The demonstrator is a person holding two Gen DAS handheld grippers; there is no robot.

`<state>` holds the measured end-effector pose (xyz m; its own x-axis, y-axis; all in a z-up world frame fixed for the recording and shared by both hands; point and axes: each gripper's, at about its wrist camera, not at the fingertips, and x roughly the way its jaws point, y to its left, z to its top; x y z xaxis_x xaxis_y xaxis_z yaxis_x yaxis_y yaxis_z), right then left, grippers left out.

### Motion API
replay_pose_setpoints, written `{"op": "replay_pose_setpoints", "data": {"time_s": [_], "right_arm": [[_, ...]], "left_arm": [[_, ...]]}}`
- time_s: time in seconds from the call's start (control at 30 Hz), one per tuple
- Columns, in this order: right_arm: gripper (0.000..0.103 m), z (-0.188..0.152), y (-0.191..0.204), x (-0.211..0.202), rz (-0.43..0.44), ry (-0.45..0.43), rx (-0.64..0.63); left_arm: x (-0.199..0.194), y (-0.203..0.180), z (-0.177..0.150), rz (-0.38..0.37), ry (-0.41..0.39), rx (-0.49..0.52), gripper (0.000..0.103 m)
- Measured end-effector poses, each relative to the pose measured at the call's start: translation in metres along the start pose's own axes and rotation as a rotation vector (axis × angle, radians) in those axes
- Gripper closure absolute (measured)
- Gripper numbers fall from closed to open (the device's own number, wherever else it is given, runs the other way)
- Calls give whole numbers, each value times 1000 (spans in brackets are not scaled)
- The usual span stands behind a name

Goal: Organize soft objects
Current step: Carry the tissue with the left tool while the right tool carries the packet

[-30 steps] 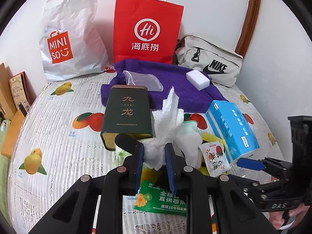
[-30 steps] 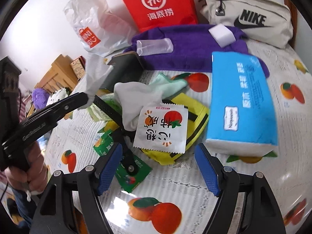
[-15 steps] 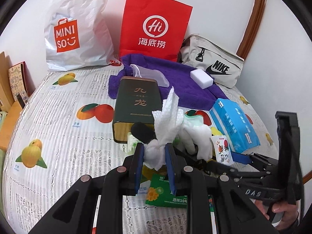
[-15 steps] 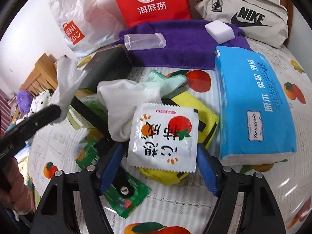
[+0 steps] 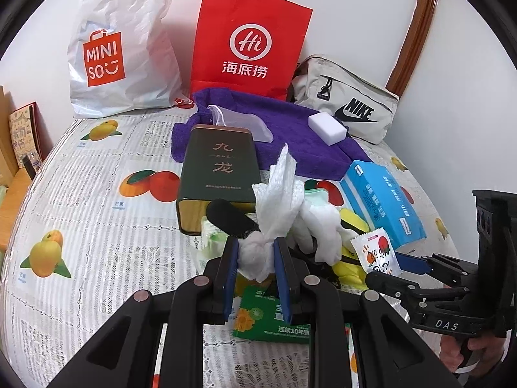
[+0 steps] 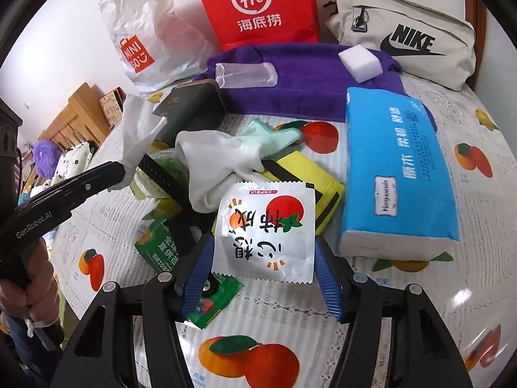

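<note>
My left gripper (image 5: pixel 257 255) is shut on the bunched end of a white paper tissue (image 5: pixel 278 200), held just above the pile; the tissue (image 6: pixel 139 129) also shows at the left of the right wrist view. My right gripper (image 6: pixel 263 278) has its jaws closing around a white sachet (image 6: pixel 265 229) printed with orange fruit. The sachet lies flat between the blue pads (image 6: pixel 198 274), its side edges right at them, unbent. It leans on a yellow pouch (image 6: pixel 310 177). A white glove (image 6: pixel 219 161) and a mint cloth (image 6: pixel 271 135) lie just behind.
A blue tissue pack (image 6: pixel 397 168) lies right of the pile, a dark green tin (image 5: pixel 216 168) left. Behind are a purple towel (image 5: pixel 290 129) with a white sponge (image 5: pixel 326 127), a red paper bag (image 5: pixel 248 42), a Miniso bag (image 5: pixel 119 48) and a Nike bag (image 5: pixel 349 103). A green sachet (image 6: pixel 161 245) lies in front.
The right gripper has come forward over the sachet and its jaws have narrowed around it. The left gripper keeps the tissue and has hardly moved.
</note>
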<state>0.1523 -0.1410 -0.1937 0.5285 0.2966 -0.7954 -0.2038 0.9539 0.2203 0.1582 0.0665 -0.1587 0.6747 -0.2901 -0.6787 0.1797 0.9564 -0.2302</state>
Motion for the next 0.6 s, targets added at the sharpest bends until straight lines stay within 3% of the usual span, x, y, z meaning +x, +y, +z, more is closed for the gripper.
{"op": "replay_pose_setpoints", "data": {"time_s": [0.6], "right_arm": [[43, 28, -15, -38, 54, -86, 26]], "left_arm": [[-7, -15, 29, 25, -14, 18, 82]]}}
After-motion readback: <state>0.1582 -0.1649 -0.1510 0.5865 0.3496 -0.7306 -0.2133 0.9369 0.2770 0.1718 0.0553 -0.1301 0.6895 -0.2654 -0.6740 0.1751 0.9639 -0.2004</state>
